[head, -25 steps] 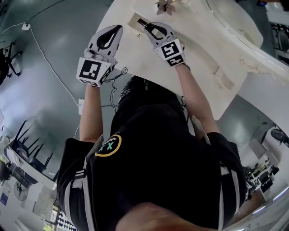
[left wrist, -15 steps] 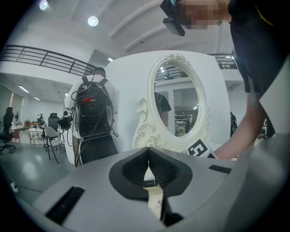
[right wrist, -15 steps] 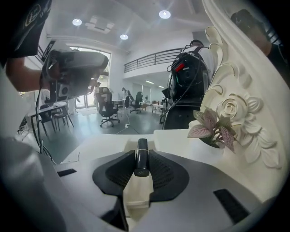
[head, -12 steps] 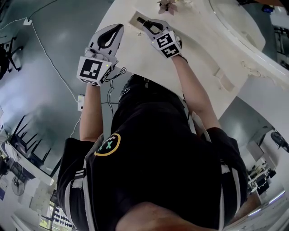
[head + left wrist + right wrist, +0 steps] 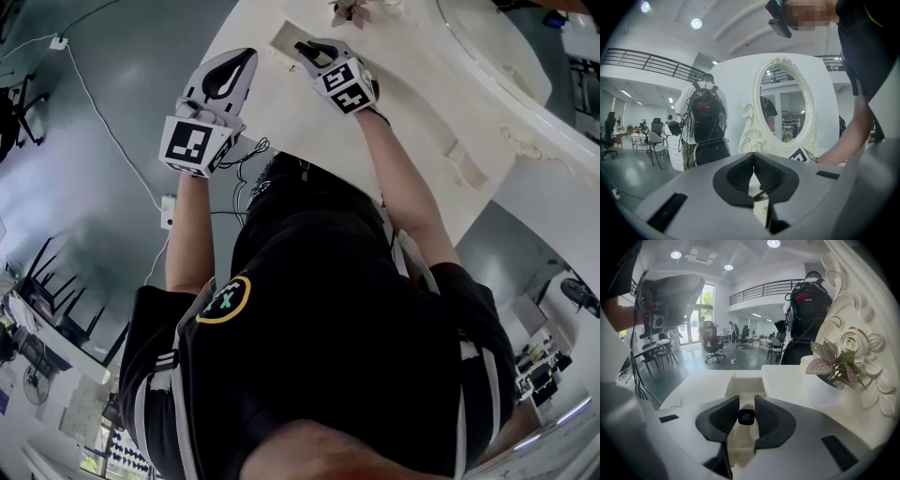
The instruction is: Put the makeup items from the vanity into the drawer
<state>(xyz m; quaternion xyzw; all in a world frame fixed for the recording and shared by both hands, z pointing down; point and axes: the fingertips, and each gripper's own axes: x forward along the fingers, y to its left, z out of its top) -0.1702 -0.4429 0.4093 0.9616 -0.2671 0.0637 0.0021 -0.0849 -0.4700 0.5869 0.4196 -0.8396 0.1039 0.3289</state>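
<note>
Right gripper view alone: black tube [image 5: 746, 416] in right hand-held gripper [image 5: 746, 402].

The white vanity top [image 5: 309, 131] carries a potted plant [image 5: 830, 365] just right of the right claw [image 5: 746, 402]; an open drawer [image 5: 743, 380], it seems, lies directly below and ahead of this claw.

A small black makeup tube [image 5: 746, 416], round end facing the camera, sits pinched between the right claw's [image 5: 746, 401] pads at lower centre, just above the open white drawer [image 5: 743, 380]
</note>
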